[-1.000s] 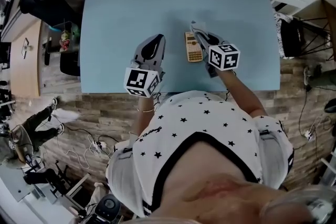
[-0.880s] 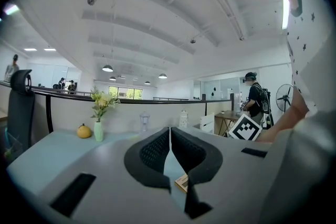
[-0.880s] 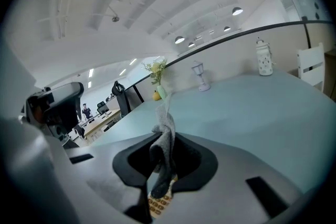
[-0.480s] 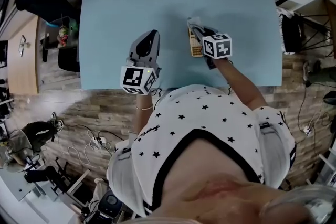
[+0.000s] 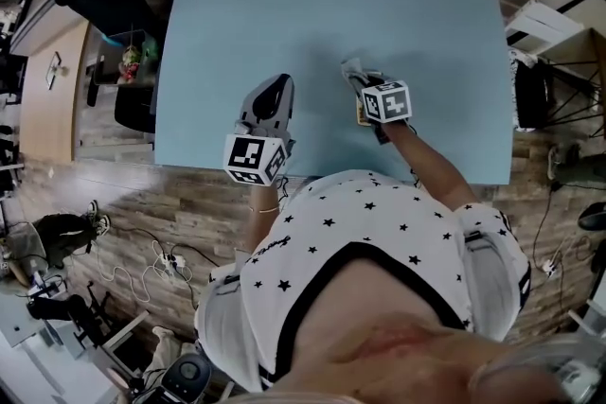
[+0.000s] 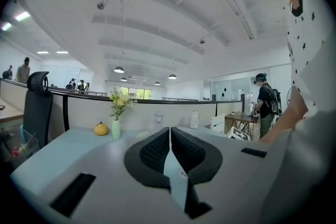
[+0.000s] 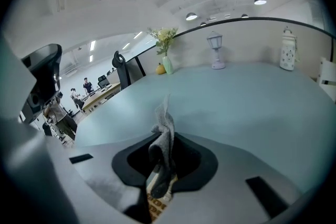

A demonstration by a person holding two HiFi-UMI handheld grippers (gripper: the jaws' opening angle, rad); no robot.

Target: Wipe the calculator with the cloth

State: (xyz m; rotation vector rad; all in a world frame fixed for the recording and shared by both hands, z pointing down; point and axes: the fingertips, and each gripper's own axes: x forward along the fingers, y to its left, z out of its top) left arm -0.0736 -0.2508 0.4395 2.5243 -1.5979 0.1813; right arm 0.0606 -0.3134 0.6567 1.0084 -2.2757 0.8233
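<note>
Cloth (image 7: 164,126), grey and crumpled, hangs pinched in the right claw (image 7: 161,140), whose jaws are closed down on it, with a loose corner standing up past the tips. Directly beneath that claw lies the calculator (image 7: 155,203). In the right gripper view a few rows of its tan keys show under the cloth's lower end, which looks to be touching them or just short of them. In the head view the calculator (image 5: 362,116) is almost wholly covered by the right claw (image 5: 357,76). Only a sliver of it shows on the pale blue bench (image 5: 237,33), on the side toward the person. The calculator's long axis cannot be fully seen, but it seems to run away from the person, in line with the claw above it. A wiping stroke would therefore probably travel forward and back along that line. The left claw (image 5: 280,85) is to the left of the calculator, apart from it. In the left gripper view the left claw (image 6: 169,132) has its jaws pressed together with nothing between them. It is near enough to steady the calculator, which looks light and may slide under the cloth, but the right claw is the one placed to wipe.
</note>
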